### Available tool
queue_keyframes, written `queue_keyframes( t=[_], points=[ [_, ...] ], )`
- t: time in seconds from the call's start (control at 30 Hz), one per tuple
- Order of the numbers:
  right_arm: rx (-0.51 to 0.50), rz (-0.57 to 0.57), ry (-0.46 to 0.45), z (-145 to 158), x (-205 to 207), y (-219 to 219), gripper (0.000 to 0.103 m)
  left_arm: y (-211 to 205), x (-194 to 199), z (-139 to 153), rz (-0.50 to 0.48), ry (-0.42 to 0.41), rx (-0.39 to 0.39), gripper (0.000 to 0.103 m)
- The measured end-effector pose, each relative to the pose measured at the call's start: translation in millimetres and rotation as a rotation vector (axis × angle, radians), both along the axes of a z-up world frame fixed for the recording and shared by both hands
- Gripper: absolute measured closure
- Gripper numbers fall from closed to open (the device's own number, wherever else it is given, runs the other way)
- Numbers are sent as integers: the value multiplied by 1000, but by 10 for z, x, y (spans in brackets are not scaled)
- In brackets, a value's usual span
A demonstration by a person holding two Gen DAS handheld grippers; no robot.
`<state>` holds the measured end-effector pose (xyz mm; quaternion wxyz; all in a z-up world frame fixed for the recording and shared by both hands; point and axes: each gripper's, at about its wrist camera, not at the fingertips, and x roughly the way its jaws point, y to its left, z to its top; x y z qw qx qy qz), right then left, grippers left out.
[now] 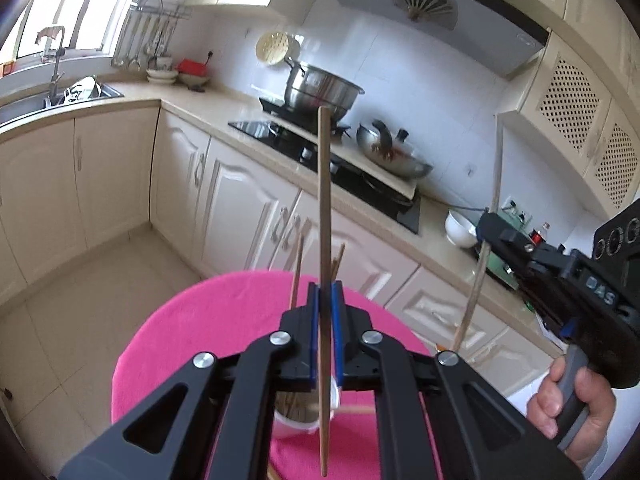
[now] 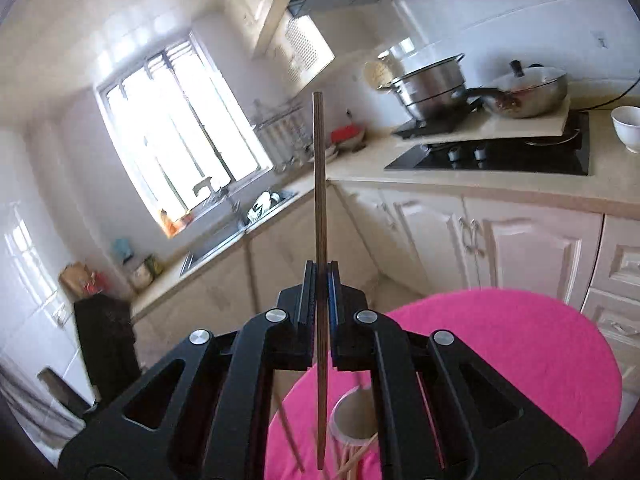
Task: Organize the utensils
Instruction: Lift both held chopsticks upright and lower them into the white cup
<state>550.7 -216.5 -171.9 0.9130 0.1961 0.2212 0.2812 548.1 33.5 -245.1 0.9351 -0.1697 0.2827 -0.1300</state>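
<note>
Left gripper [image 1: 327,294] clamps one chopstick [image 1: 325,216] upright, its lower tip hanging above the white cup [image 1: 294,420] at 6 o'clock, ready for insertion. Right gripper [image 2: 321,276] likewise pinches a darker chopstick [image 2: 319,184] vertically above the same cup [image 2: 354,412]. Loose chopsticks [image 2: 356,460] lie just beside it. Pink-covered bench [image 1: 192,340] leaves open room toward 12 o'clock; its rim lies near.

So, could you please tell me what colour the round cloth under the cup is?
Bright pink. The cloth shows best in the right wrist view, with the cup on it.
</note>
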Motion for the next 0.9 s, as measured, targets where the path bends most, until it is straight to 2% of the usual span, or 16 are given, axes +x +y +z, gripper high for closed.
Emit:
queue_keyframes(
  t=[0.13,0.47,0.7,0.9],
  points=[
    [2,-4,-4,-228,309,-18,97,-13,165,-88,31,-11,-3,97],
    [-35,25,24,-811,585,162,97,-68,491,-416,86,-21,57,97],
    [-118,54,10,-988,515,275,97,-122,474,-661,86,-7,108,97],
    [-158,64,23,-1027,322,260,97,-131,303,-730,70,5,135,97]
  ],
)
